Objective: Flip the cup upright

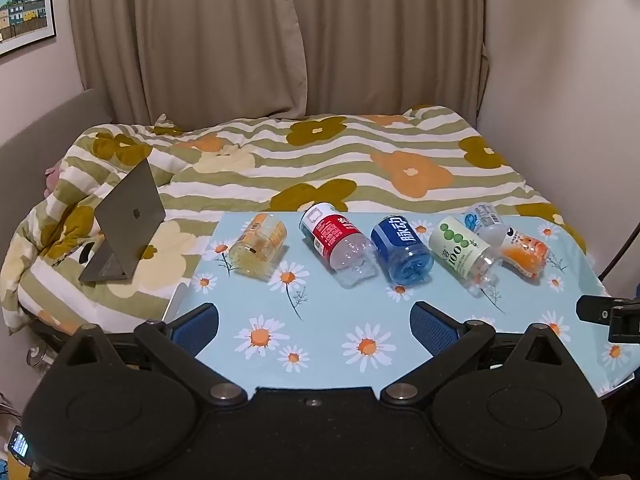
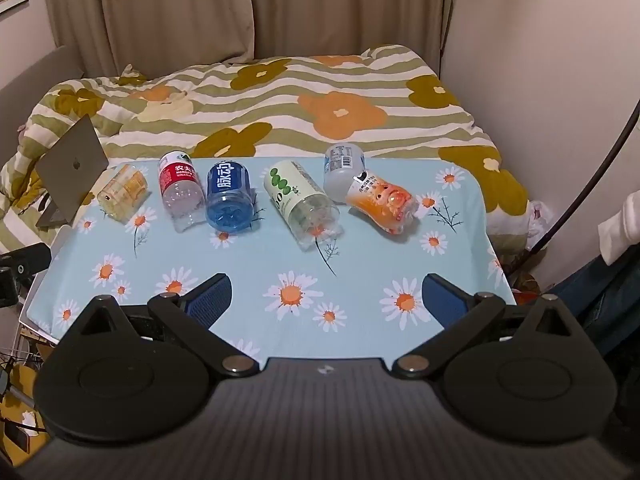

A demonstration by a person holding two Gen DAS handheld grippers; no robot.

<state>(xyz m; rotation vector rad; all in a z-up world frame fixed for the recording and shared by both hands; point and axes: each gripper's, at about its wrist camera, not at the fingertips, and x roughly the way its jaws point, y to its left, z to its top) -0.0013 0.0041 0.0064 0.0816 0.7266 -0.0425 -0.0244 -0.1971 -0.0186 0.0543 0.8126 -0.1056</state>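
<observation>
Several cut-bottle cups lie on their sides in a row on the daisy-print table (image 1: pixel 340 320): a yellow cup (image 1: pixel 260 249), a red-label cup (image 1: pixel 338 244), a blue cup (image 1: pixel 402 250), a green-white cup (image 1: pixel 466 254), a clear white-label cup (image 1: pixel 484 222) and an orange cup (image 1: pixel 524 252). The right wrist view shows them too: yellow cup (image 2: pixel 122 194), red-label cup (image 2: pixel 180 190), blue cup (image 2: pixel 229 196), green-white cup (image 2: pixel 302 200), clear cup (image 2: pixel 343 170), orange cup (image 2: pixel 384 202). My left gripper (image 1: pixel 316 324) and my right gripper (image 2: pixel 328 302) are open and empty, near the table's front edge, well short of the cups.
A bed with a flowered striped quilt (image 1: pixel 320 160) lies behind the table. An open laptop (image 1: pixel 128 224) stands on the bed at left. Curtains (image 1: pixel 280 40) hang behind. A black clamp (image 1: pixel 608 316) sits at the table's right edge.
</observation>
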